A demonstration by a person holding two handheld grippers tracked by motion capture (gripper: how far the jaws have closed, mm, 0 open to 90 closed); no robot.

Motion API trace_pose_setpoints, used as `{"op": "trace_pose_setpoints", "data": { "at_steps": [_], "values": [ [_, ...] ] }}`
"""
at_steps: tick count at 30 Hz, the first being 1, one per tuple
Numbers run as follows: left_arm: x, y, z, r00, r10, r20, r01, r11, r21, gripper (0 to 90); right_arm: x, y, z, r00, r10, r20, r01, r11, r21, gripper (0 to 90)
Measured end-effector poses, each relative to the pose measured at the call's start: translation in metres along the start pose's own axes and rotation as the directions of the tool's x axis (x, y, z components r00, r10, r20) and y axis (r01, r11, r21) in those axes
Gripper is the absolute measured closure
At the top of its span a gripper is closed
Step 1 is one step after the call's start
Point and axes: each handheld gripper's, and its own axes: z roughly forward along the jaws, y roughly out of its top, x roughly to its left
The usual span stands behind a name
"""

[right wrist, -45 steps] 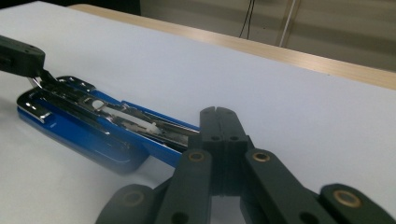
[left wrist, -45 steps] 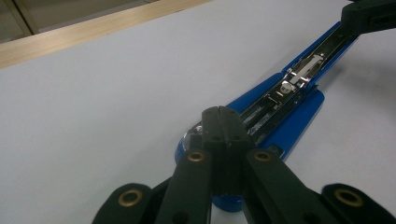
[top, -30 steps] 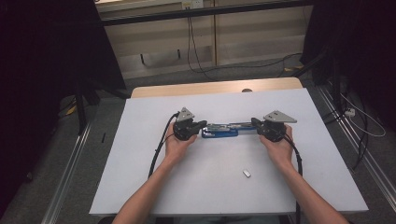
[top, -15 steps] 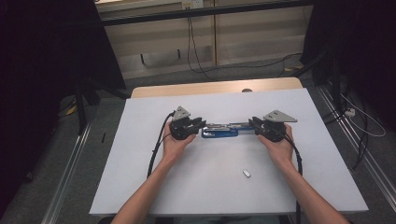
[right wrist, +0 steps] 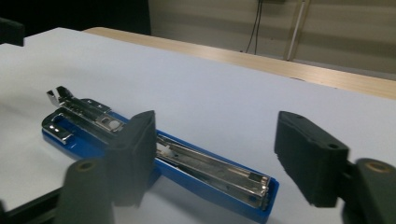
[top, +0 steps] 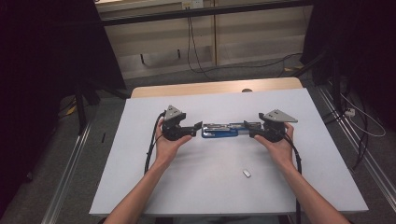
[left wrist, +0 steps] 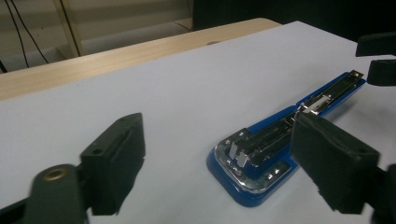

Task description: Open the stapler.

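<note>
Blue stapler (top: 225,130) flat on white table (top: 224,186), between left gripper (top: 196,128) and right gripper (top: 248,129), jaws just spread, nothing pinched.

- Stapler (top: 225,130): blue body with chromed metal inner parts, opened out flat into one long strip.
- Pose: lies flat on the white sheet (top: 210,182), long axis running left-right in the high view, near the middle of the sheet.
- Left end (left wrist: 250,170): rounded blue base with a chrome rim and a bright metal fitting inside.
- Right end (right wrist: 243,186): straight blue arm carrying the open chromed staple channel, squared at its tip.
- Centre: the two halves meet at a metal hinge section (left wrist: 317,102); a sprung chrome clip stands up at the far end in the right gripper view (right wrist: 60,95).
</note>
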Motion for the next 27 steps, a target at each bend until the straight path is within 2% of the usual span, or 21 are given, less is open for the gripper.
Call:
{"op": "trace_pose_setpoints", "data": {
  "at_steps": [2, 5, 7, 11, 13, 14, 19, 22, 25, 27],
  "values": [
    [-0.002, -0.001, -0.002, 1.0000, -0.004, -0.001, 0.004, 0.9999, 0.016, 8.6, 0.000, 0.001, -0.001, 0.9998, 0.011, 0.017, -0.011, 0.9999, -0.007, 14.7],
    [-0.005, -0.006, -0.006, 0.9998, 0.020, -0.001, -0.020, 0.9993, 0.031, 4.3, -0.001, 0.001, -0.004, 0.9998, 0.013, 0.013, -0.013, 0.9998, -0.016, 11.0],
    [-0.005, -0.008, -0.011, 0.9992, 0.030, -0.025, -0.030, 0.9995, 0.007, 3.8, 0.000, 0.002, -0.005, 0.9999, 0.014, 0.008, -0.014, 0.9998, -0.016, 9.0],
    [-0.002, -0.010, -0.020, 1.0000, 0.007, 0.005, -0.007, 0.9999, -0.012, 3.5, 0.003, 0.003, -0.007, 1.0000, 0.006, 0.002, -0.006, 0.9999, -0.015, 6.3],
    [-0.002, -0.011, -0.023, 0.9998, 0.022, 0.001, -0.022, 0.9996, -0.019, 3.5, 0.004, 0.005, -0.009, 1.0000, 0.006, 0.007, -0.006, 0.9998, -0.019, 2.9],
    [-0.002, -0.012, -0.025, 0.9994, 0.034, -0.007, -0.034, 0.9993, -0.016, 3.5, 0.004, 0.005, -0.010, 0.9999, 0.008, 0.008, -0.008, 0.9998, -0.019, 2.4],
    [-0.001, -0.015, -0.035, 0.9995, 0.026, -0.016, -0.027, 0.9993, -0.026, 3.5, 0.003, 0.005, -0.016, 0.9997, 0.019, 0.016, -0.018, 0.9995, -0.027, 2.8],
    [-0.001, -0.017, -0.040, 1.0000, -0.005, 0.006, 0.005, 0.9995, -0.032, 3.5, 0.002, 0.005, -0.019, 0.9995, 0.026, 0.015, -0.026, 0.9991, -0.033, 2.8],
    [-0.001, -0.021, -0.044, 1.0000, 0.004, -0.008, -0.004, 0.9999, -0.012, 3.5, 0.002, 0.002, -0.021, 0.9996, 0.022, 0.019, -0.022, 0.9993, -0.029, 2.8],
    [0.000, -0.022, -0.049, 0.9998, 0.005, -0.018, -0.005, 0.9999, -0.017, 3.5, 0.002, 0.001, -0.022, 0.9997, 0.016, 0.020, -0.015, 0.9995, -0.028, 2.9]
  ]
}}
